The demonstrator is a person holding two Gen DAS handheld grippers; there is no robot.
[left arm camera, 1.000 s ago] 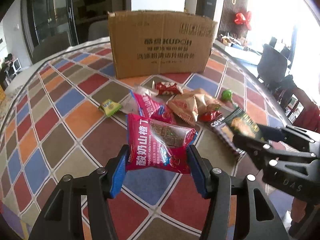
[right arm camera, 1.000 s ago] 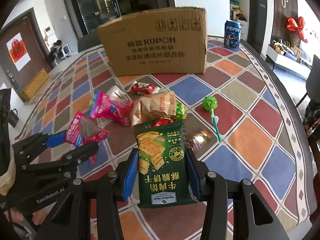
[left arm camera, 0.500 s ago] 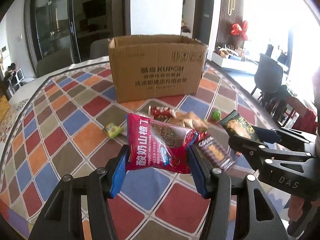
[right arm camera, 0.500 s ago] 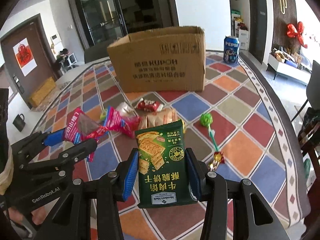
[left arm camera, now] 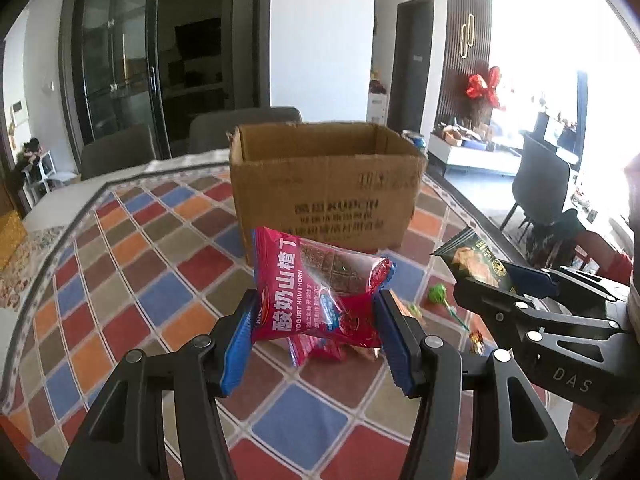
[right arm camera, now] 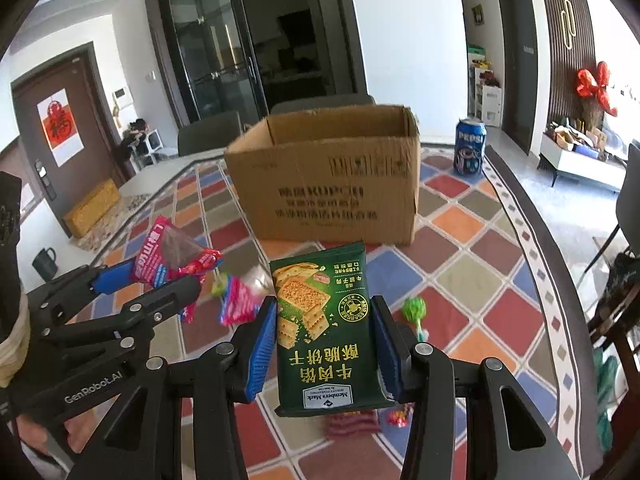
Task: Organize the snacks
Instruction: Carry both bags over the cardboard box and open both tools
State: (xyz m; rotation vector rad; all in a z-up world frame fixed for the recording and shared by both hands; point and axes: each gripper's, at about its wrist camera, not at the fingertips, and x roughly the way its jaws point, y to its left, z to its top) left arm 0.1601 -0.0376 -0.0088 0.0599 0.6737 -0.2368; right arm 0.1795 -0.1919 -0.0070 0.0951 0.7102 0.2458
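My left gripper [left arm camera: 316, 338] is shut on a pink yogurt hawthorn packet [left arm camera: 316, 292] and holds it in the air in front of the open cardboard box [left arm camera: 326, 188]. My right gripper [right arm camera: 326, 346] is shut on a green cracker packet [right arm camera: 324, 324], also held above the table short of the box [right arm camera: 332, 184]. Each gripper shows in the other's view: the right one with its green packet [left arm camera: 474, 264] at the right, the left one with its pink packet [right arm camera: 168, 256] at the left. The box's inside is mostly hidden.
More snacks lie on the chequered tablecloth below: a pink packet [right arm camera: 238, 300], a green lollipop [right arm camera: 414, 310], small wrapped sweets [right arm camera: 396, 416]. A Pepsi can [right arm camera: 470, 146] stands to the right of the box. Chairs [left arm camera: 116, 152] stand behind the table.
Both grippers have risen with their packets, so the box's open top now shows and the snack pile has dropped low in view.
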